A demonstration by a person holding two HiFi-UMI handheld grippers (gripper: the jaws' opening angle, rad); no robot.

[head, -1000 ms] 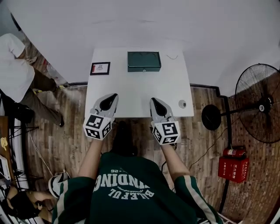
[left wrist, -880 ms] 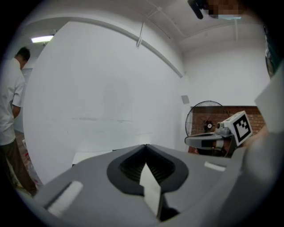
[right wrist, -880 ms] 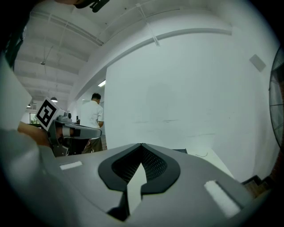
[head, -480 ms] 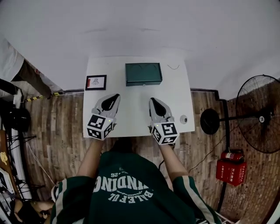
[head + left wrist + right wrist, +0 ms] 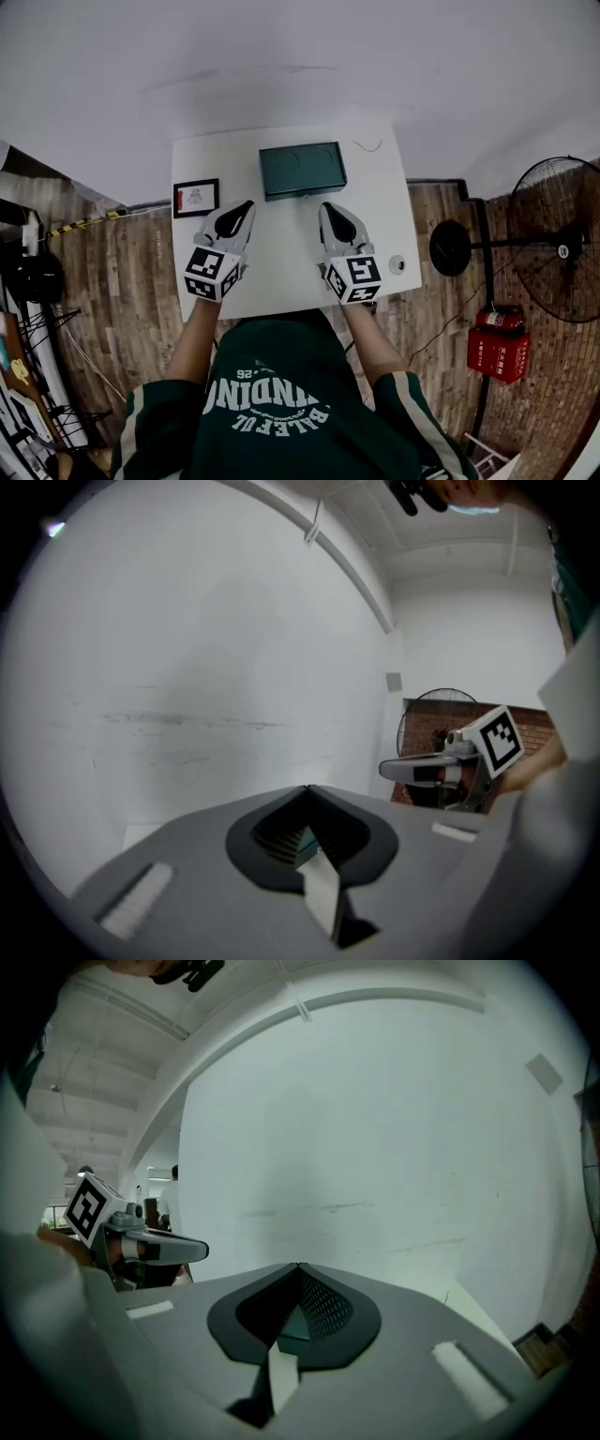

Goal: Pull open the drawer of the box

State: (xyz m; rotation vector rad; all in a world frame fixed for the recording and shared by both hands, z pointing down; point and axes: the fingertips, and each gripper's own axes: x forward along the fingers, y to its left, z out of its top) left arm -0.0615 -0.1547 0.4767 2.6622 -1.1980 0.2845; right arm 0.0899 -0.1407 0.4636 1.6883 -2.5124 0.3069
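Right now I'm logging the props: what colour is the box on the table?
Dark green; the box shows best in the head view.

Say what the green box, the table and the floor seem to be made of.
The green box looks like painted metal or hard plastic: even dark-green, sharp edges. The table has a smooth matt white top, likely laminate or painted board. The floor is wood or wood-look planks: brown strips with joints.

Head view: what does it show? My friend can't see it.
Seen from above, a person holds the left gripper and right gripper, both shut and empty, over a white table, near a dark green box. A small framed picture lies left of the box.
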